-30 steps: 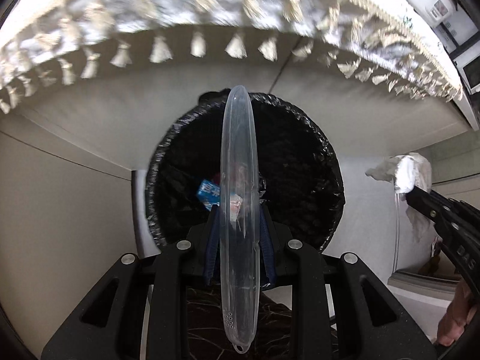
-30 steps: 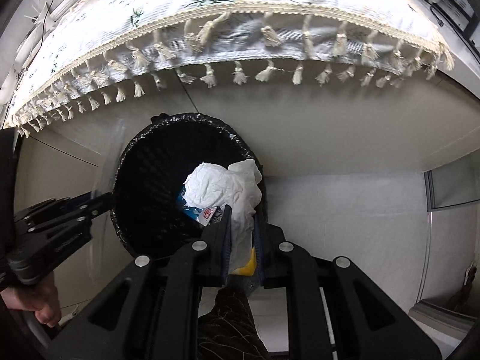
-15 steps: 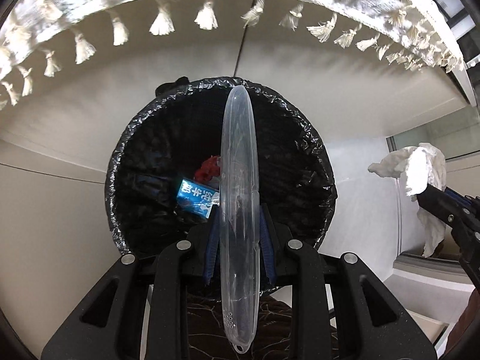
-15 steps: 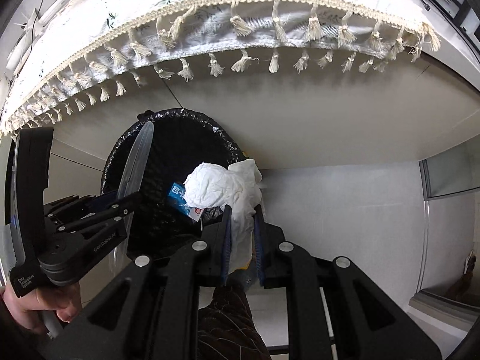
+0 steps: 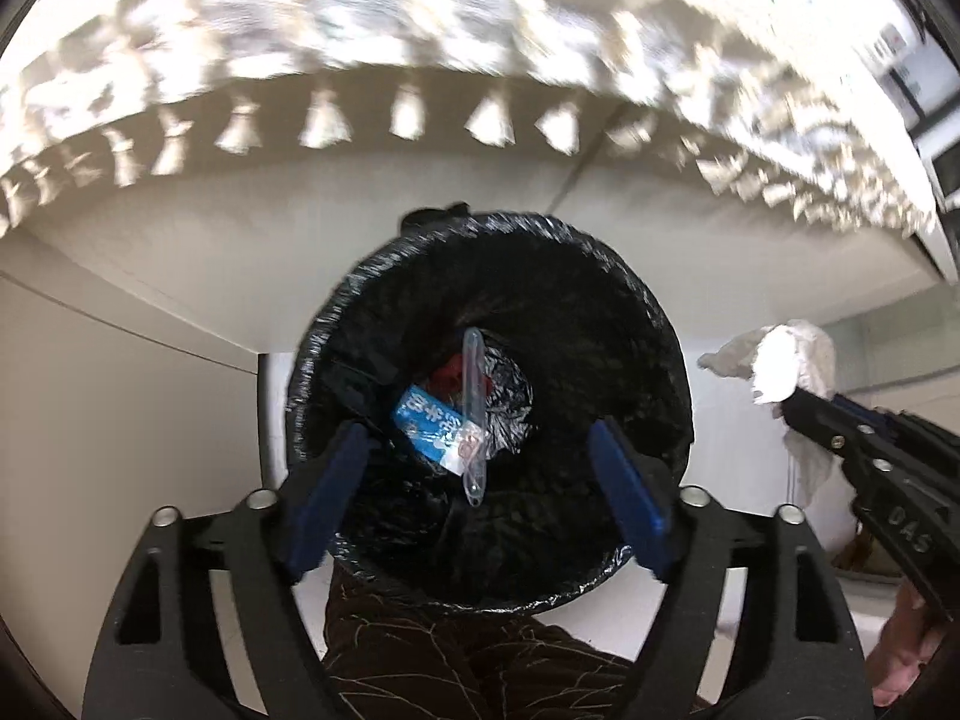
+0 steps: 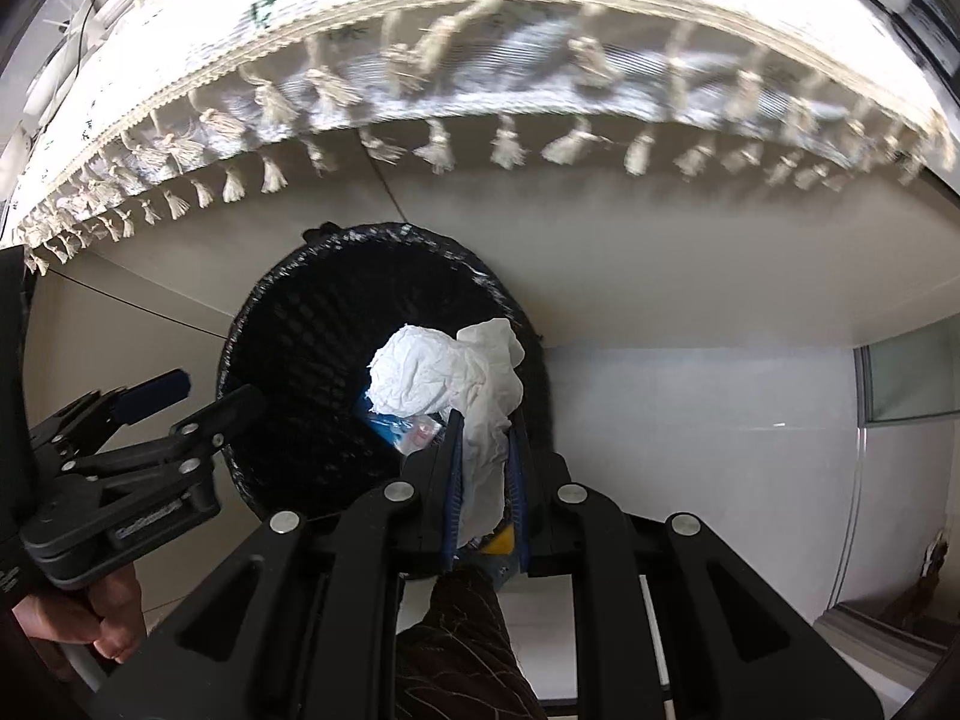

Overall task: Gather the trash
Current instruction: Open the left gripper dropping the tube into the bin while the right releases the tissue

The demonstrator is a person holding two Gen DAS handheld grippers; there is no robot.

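A black-lined trash bin (image 5: 636,324) stands on the floor below the table edge; it also shows in the right wrist view (image 6: 288,336). My left gripper (image 5: 480,480) is open and empty above the bin. A clear plastic case (image 5: 473,414) lies inside the bin on a blue wrapper (image 5: 423,414) and something red. My right gripper (image 6: 485,480) is shut on a crumpled white tissue (image 6: 444,372) over the bin's right rim; the tissue also shows in the left wrist view (image 5: 780,360). The left gripper shows in the right wrist view (image 6: 198,396).
A white tablecloth with tassels (image 6: 510,60) hangs over the table edge above the bin. The floor is pale tile (image 6: 690,420). A glass door frame (image 6: 912,384) is at the right.
My left gripper has opened and the clear plastic case has dropped into the bin. The right gripper still holds the tissue and has shifted slightly over the bin.
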